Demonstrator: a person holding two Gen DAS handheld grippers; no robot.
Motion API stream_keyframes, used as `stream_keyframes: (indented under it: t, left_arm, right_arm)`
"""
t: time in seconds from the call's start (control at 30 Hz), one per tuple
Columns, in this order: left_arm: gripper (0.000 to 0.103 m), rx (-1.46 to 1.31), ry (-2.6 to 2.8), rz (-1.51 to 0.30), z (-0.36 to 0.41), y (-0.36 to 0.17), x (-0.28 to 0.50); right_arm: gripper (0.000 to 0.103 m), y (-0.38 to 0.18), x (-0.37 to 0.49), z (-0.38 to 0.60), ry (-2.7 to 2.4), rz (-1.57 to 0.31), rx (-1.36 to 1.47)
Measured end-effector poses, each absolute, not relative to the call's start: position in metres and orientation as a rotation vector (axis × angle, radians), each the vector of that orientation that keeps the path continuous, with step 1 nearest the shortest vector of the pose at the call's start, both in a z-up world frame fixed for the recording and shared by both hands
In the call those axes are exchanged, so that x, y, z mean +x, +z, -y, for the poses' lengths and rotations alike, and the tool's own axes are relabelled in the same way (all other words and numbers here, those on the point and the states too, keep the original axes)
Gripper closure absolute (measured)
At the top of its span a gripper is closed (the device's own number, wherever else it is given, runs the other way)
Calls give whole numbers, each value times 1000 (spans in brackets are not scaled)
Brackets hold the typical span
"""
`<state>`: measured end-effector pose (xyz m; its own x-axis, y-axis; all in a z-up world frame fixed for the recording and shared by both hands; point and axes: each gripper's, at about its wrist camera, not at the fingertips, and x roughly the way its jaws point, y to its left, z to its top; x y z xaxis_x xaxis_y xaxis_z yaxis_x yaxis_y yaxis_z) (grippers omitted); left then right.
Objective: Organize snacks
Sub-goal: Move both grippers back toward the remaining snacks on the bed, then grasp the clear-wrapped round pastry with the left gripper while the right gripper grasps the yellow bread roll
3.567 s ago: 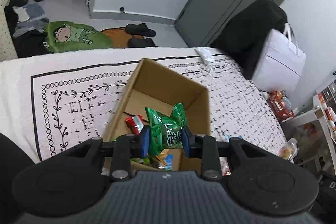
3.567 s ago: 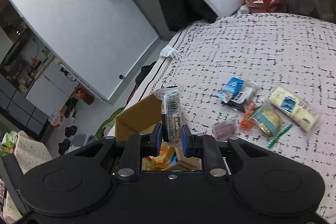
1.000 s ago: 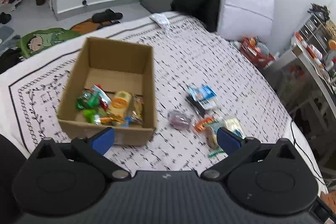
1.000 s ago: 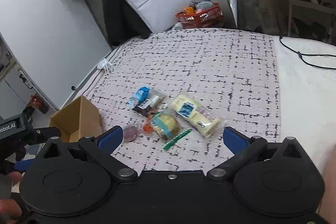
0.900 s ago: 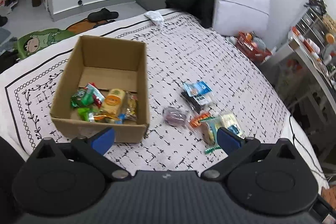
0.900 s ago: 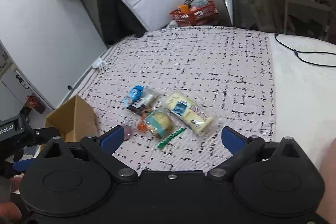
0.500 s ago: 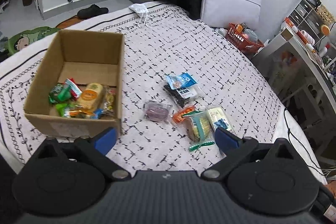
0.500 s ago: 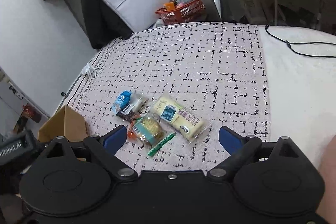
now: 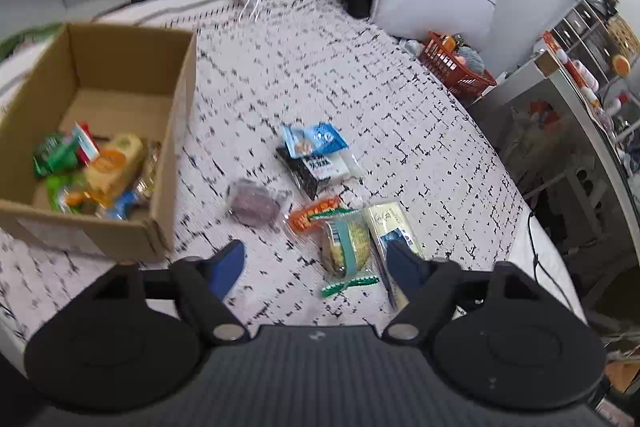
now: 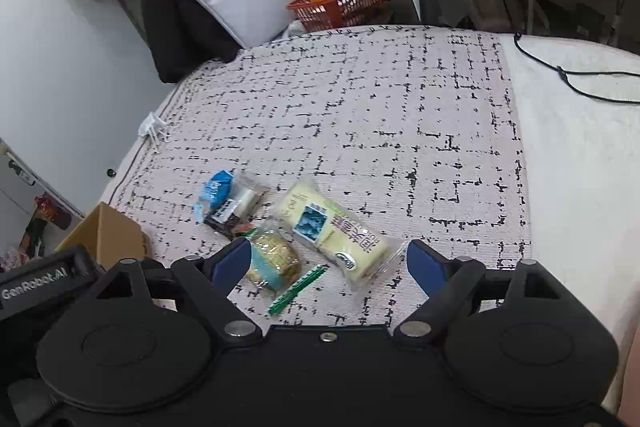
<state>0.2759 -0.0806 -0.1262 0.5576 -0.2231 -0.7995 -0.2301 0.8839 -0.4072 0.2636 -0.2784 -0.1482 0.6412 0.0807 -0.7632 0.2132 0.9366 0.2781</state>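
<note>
Even, diffuse indoor light; soft shadows, no glare. Fisheye curvature bends both views' edges. Motion blur smears the cardboard box [image 9: 100,131] in the left view.

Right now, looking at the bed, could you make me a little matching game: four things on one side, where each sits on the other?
Things:
1. green snack packet
2. purple packet
3. pale yellow bun packet
4. red basket

Places:
A. on the floor beyond the bed
B. inside the cardboard box
C. on the blanket, nearest the box
D. on the blanket, ahead of the right fingers

Pairs: 1-B, 2-C, 3-D, 4-A
</note>
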Motion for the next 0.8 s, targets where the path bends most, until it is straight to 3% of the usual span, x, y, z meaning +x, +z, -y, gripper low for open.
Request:
stream_keyframes:
  t: [0.2, 0.5, 0.8]
  left_arm:
    - [46, -560, 13, -1020, 85, -151, 287]
    - [46, -639, 25, -1049, 93, -180, 310]
    - [46, -659, 41, -1052, 104, -196, 326]
  right_arm:
    - [27, -166, 272, 281, -99, -915, 383]
    - [30, -179, 286, 282, -136, -891, 416]
    - [47, -189, 298, 294, -150, -878, 506]
